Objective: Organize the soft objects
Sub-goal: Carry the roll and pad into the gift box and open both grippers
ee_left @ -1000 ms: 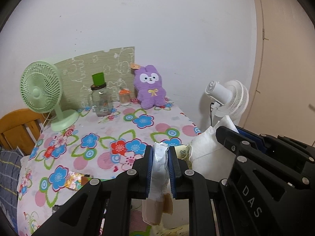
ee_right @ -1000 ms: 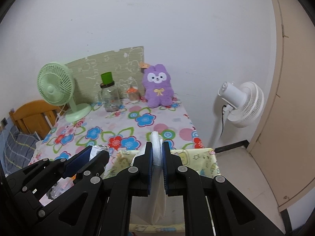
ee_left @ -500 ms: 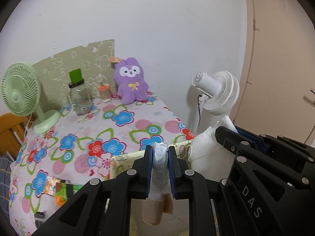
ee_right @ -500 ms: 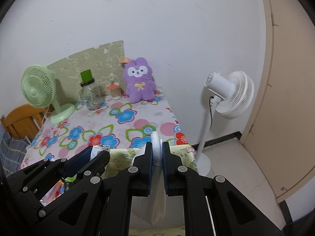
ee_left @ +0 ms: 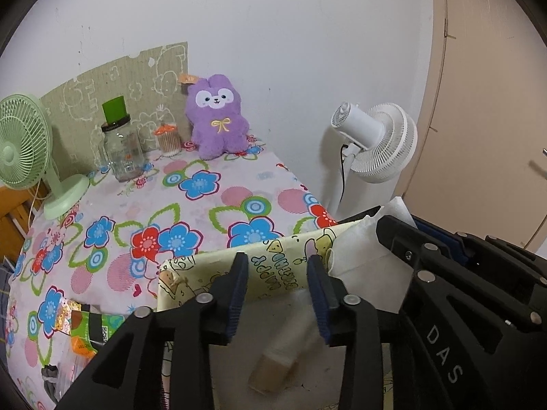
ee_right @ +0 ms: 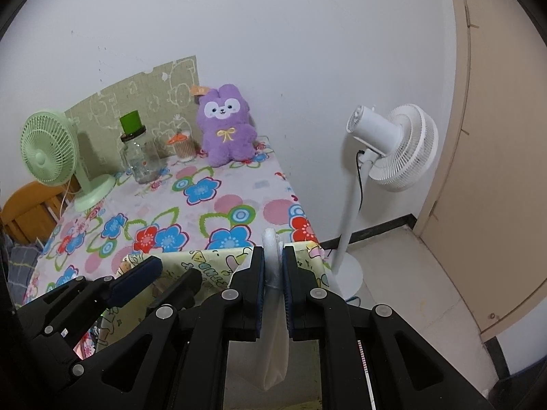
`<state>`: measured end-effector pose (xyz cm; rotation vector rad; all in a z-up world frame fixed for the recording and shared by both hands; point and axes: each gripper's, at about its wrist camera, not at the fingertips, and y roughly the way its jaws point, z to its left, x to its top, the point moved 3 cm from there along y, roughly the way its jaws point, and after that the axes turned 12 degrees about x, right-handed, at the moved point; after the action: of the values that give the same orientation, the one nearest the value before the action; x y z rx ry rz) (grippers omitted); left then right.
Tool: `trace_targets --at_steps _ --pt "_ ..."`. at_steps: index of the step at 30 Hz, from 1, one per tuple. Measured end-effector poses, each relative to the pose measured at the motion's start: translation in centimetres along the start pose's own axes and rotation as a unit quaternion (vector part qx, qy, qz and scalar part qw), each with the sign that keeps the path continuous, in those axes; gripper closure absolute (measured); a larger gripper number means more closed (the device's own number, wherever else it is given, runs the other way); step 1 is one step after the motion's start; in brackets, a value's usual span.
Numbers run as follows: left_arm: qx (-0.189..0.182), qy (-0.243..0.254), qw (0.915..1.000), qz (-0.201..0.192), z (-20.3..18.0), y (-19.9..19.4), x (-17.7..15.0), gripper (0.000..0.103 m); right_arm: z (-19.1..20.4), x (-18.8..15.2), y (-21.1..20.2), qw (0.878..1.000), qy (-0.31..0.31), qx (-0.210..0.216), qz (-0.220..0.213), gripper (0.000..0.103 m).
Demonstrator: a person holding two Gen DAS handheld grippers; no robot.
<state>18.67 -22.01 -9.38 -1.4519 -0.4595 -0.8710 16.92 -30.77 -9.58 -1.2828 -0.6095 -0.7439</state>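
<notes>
Against the white wall stands a table (ee_left: 239, 184) under a flowered cloth, carrying a green desk fan (ee_left: 24, 143), a glass jar with a green lid (ee_left: 121, 147), a small jar of cotton swabs (ee_left: 168, 140) and a purple plush rabbit (ee_left: 217, 116) propped at the back; a white pedestal fan (ee_right: 393, 147) stands on the floor off the table's right side. At the near edge of the table sits a pale yellow fabric bin (ee_left: 273, 266) printed with cartoon figures, its rim just ahead of both tools. The right gripper (ee_right: 273, 266) is clenched on a white cloth (ee_right: 275, 352), which is pinched at its top fold and hangs slack below the fingers, apart from the table and over or just before the bin's right end. The left gripper (ee_left: 277, 290) is released, its blue-padded fingers spread with nothing between them; below it a pale cloth with a tan band (ee_left: 273, 365) lies blurred, seemingly down inside the bin, though whether it has settled cannot be told. Judging by this, the step in hand is loading soft items into the bin: one appears dropped, one is not yet let go. The next move would call for bringing the right gripper squarely over the bin's opening, lowering until the cloth's hanging end is past the rim, then opening the fingers, so the limp fabric folds inside instead of draping over the soft wall or sliding off the table edge.
</notes>
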Motion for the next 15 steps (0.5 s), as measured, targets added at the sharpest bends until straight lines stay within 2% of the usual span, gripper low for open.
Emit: trace_targets --at_steps 3,5,6,7,10,13,15 --pt "-0.007 0.0 0.9999 0.011 0.0 0.0 -0.2 0.048 0.0 -0.1 0.1 1.0 0.0 -0.001 0.007 0.083" --pt "-0.006 -0.001 0.9999 0.014 0.0 -0.2 -0.3 0.037 0.0 -0.1 0.0 1.0 0.0 -0.007 0.008 0.067" --pt "-0.006 -0.001 0.9999 0.012 0.0 -0.3 -0.3 0.035 0.0 -0.2 -0.3 1.0 0.002 -0.005 0.004 0.051" --pt "-0.005 0.0 0.9999 0.01 0.0 -0.6 -0.4 0.029 0.1 -0.2 -0.5 1.0 0.004 -0.003 -0.001 0.04" --pt "0.005 0.0 1.0 0.004 0.3 -1.3 -0.5 0.017 0.4 -0.4 -0.9 1.0 0.004 0.0 -0.002 0.036" --pt "0.007 0.001 1.0 0.0 0.6 -2.0 -0.6 0.015 0.8 -0.4 -1.3 1.0 0.005 -0.001 -0.004 0.028" --pt "0.009 0.001 1.0 -0.002 0.8 -2.4 -0.7 0.014 1.1 -0.5 -1.7 1.0 0.003 -0.002 -0.006 0.028"
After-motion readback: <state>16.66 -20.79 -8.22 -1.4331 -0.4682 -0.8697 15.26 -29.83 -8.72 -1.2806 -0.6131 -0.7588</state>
